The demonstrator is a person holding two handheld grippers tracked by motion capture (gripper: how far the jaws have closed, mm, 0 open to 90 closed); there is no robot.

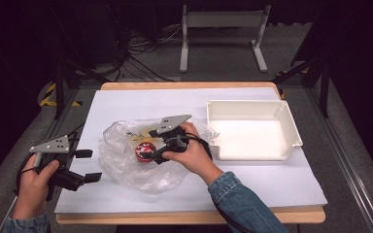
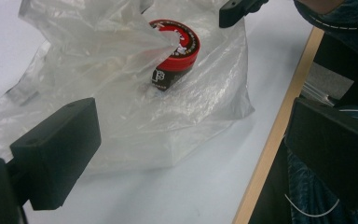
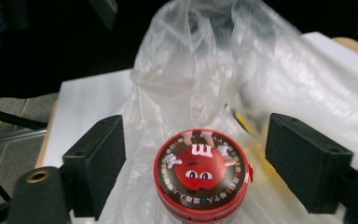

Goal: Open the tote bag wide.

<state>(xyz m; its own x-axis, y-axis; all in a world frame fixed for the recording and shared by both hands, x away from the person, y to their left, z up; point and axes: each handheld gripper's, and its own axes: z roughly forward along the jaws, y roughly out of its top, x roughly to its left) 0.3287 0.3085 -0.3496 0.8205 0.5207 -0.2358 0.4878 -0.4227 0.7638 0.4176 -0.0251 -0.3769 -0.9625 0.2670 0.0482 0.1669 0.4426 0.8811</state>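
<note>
left gripper [image 1: 93,165]: held at the left edge of the surface [image 1: 272,184], well apart from the bag; jaws stand wide open with nothing between them.
plastic bag [image 1: 126,160]: clear thin film, crumpled and loose, lying on the white surface left of the middle; likely light, soft and slippery, apt to drag along with anything lifted out of it.
round tin [image 3: 200,175]: red lid with a cartoon face, dark side wall, sitting in the bag's open mouth; looks rigid, small and fairly light, with a smooth rim that could slip.
hold: best taken across the lid's rim, clear of the film.
right gripper [image 3: 196,163]: over the tin; jaws open, one on each side of the lid, not pressing on it.
white bin [image 1: 291,127]: empty, to the right of the bag.
</note>
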